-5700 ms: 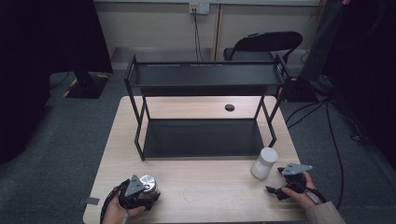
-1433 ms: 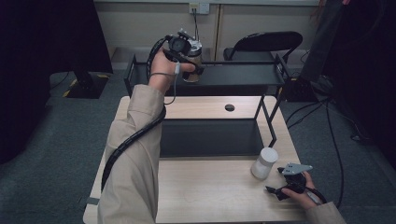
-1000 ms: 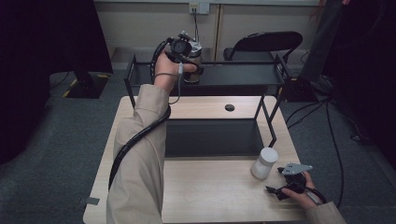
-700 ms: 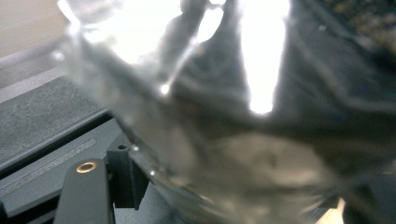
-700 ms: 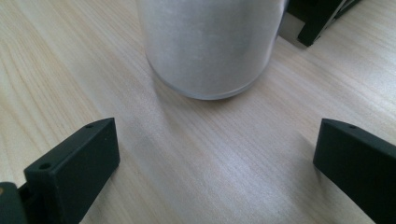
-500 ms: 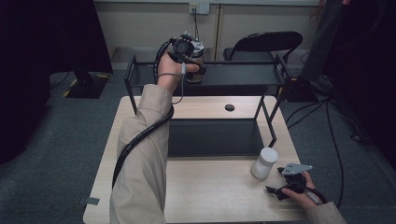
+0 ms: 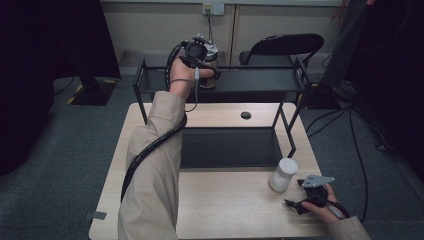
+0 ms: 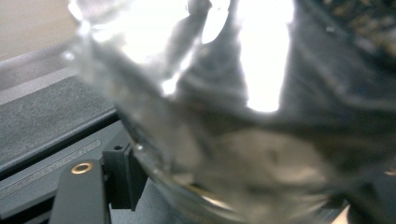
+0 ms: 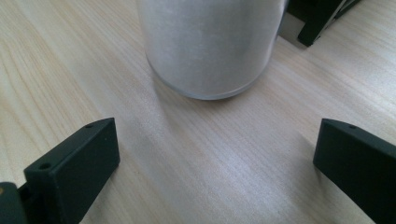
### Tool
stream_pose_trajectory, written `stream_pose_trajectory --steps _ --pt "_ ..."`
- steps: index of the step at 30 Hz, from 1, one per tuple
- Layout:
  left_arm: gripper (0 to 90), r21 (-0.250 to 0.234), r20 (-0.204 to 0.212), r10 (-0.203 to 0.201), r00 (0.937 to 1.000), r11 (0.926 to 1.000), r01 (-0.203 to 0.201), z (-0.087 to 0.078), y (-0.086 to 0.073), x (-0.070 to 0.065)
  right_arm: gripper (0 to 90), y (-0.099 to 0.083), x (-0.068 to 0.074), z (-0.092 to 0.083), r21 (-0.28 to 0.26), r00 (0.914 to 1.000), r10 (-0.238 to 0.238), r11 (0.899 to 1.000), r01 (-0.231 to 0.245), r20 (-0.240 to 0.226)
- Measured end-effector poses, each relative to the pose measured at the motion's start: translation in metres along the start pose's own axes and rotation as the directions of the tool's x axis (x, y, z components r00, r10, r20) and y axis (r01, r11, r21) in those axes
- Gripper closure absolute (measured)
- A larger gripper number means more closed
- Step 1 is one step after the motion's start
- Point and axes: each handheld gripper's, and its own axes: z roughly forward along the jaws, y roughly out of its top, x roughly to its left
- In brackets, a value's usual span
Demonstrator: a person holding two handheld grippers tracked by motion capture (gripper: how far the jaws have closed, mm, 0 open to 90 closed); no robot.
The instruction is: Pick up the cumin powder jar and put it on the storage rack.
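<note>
My left gripper (image 7: 201,59) reaches out over the top shelf (image 7: 260,80) of a black rack, around a clear glass jar (image 7: 207,80). In the left gripper view the jar (image 8: 233,116) is close and blurred, and one black finger (image 8: 79,196) lies against its side. The jaws have just been opening a little with the jar still between them. At the table's front right my right gripper (image 7: 295,194) rests open. A white frosted cylinder (image 7: 283,174) stands upright just beyond its jaws. In the right gripper view the cylinder (image 9: 210,46) is ahead of the gripper (image 9: 215,163), untouched.
The rack's lower shelf (image 7: 230,147) lies on the wooden table (image 7: 225,215), with thin black posts at its corners. A small round hole (image 7: 245,115) is in the tabletop behind it. A black chair (image 7: 280,47) stands past the far edge.
Since the earliest frame my left hand has gone from the table's front left up to the top shelf with the jar. Over the last second it has stayed there. The right gripper has not moved.
</note>
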Motion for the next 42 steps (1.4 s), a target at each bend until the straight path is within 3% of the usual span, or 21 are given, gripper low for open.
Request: stream_pose_trajectory --steps 10,13,16,19,23,27,42 --pt "12.8 0.002 -0.01 -0.035 0.9993 0.9994 0.035 -0.008 -0.006 0.0 0.0 0.0 0.0 0.0 0.0 1.0 0.0 1.0 0.0 0.0" --pt "7.7 -0.003 0.005 -0.031 0.9995 0.9995 0.031 -0.014 -0.008 0.001 0.0 0.0 0.0 0.0 0.0 1.0 0.0 1.0 0.0 0.0" --pt "5.5 -0.006 -0.017 -0.018 0.9997 0.9998 0.018 -0.018 -0.01 -0.003 0.0 0.0 0.0 0.0 0.0 1.0 0.0 1.0 0.0 0.0" --pt "0.7 -0.017 0.0 -0.021 0.9998 0.9996 0.021 -0.022 -0.016 -0.002 0.0 0.0 0.0 0.0 0.0 1.0 0.0 1.0 0.0 0.0" --pt "0.8 -0.029 0.006 -0.006 1.0 0.9996 0.006 -0.028 -0.024 -0.001 0.0 0.0 0.0 0.0 0.0 1.0 0.0 1.0 0.0 0.0" --pt "0.9 -0.038 -0.001 -0.017 0.9998 0.9991 0.017 -0.031 -0.03 0.001 0.0 0.0 0.0 0.0 -0.002 1.0 -0.003 1.0 0.003 0.001" --pt "0.9 -0.07 0.031 0.033 0.999 0.9971 -0.031 -0.052 -0.053 0.002 0.0 0.0 0.0 0.0 -0.002 1.0 -0.001 1.0 0.001 0.001"
